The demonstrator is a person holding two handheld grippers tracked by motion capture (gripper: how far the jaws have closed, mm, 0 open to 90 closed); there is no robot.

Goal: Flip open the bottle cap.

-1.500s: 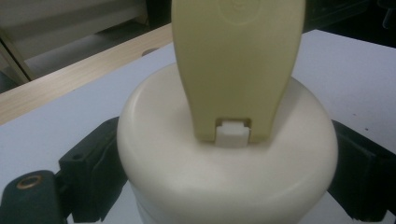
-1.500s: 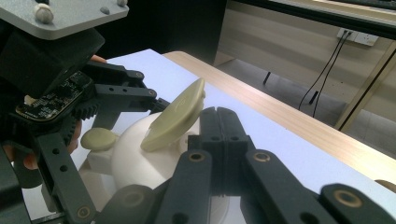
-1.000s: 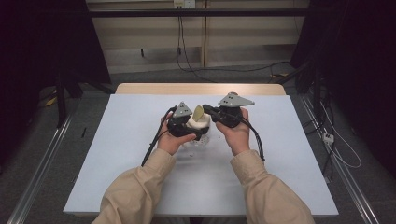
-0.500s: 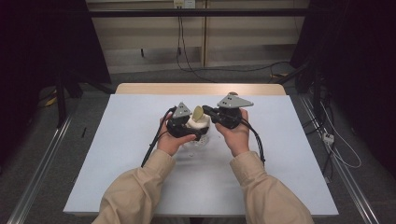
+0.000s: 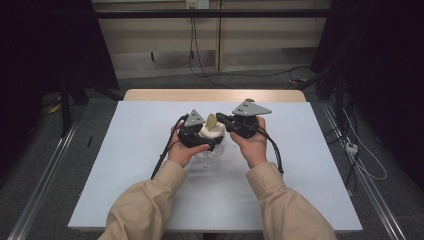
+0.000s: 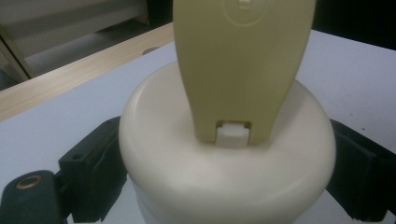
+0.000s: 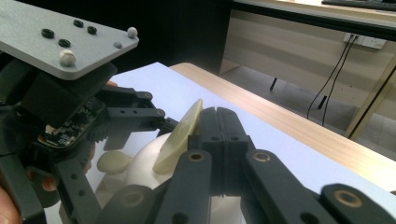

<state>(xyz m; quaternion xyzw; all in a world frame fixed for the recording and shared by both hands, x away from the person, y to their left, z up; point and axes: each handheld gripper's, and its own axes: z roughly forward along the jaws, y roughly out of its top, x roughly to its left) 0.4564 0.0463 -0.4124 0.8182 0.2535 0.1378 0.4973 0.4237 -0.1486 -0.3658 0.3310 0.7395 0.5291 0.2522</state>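
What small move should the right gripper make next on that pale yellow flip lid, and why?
Probably press the pale yellow flip lid down toward the cream round container top. The lid stands upright on its hinge, the left gripper clamps the container's sides, and the right gripper, jaws shut, rests beside the lid.

The high view looks forward and down from above the person's side, taking in the whole bench (image 5: 125,165). The left gripper view sits very close to the cream bottle (image 6: 224,154), facing the bench's far edge. The right gripper view looks along its closed claw (image 7: 219,135). All three share the bottle.
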